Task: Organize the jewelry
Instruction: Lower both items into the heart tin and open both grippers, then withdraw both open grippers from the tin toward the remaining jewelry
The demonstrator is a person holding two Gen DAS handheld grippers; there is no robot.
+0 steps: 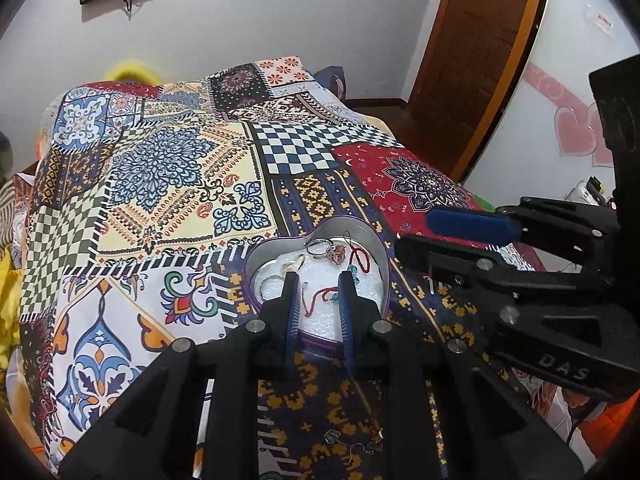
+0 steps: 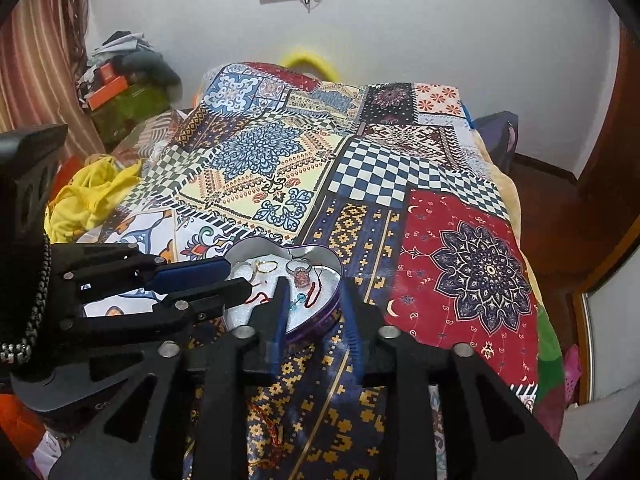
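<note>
**Both grippers over heart-shaped tin on patchwork bedspread**

Heart-shaped tin [image 1: 362, 236], purple outside, silver inside, sits on a patchwork bedspread [image 1: 160, 184], lower centre of both wrist views. White padding lines its floor.

Inside the tin: silver ring with pink stone [image 1: 330, 254] toward the back; thin gold ring [image 2: 267, 266] back left in the right wrist view; red cord bracelet [image 1: 320, 298] across the middle; small blue beads [image 2: 297, 303] next to it. Another silver ring at the tin's left edge, partly hidden by a finger.

Left gripper [image 1: 318, 280] tips are over the tin's interior, jaws narrowly spread. Red cord lies in the gap as seen from its own camera; can't tell if the pads touch it. Nothing visibly pinched.

Right gripper [image 2: 314, 298] is at the tin's near right rim, one finger over the padding, the other outside the wall. Jaws parted, nothing gripped; the blue beads and cord lie on the padding between the fingers.

Each gripper shows in the other's view: right gripper enters from the right edge in the left wrist view, left gripper from the left edge in the right wrist view.

More small jewelry [image 1: 352, 442] lies loose on the bedspread, bottom centre of the left wrist view, too small to identify. Yellow cloth [image 2: 92, 196] bunched at left of the right wrist view. Wooden door [image 1: 476, 52] upper right of the left wrist view.
</note>
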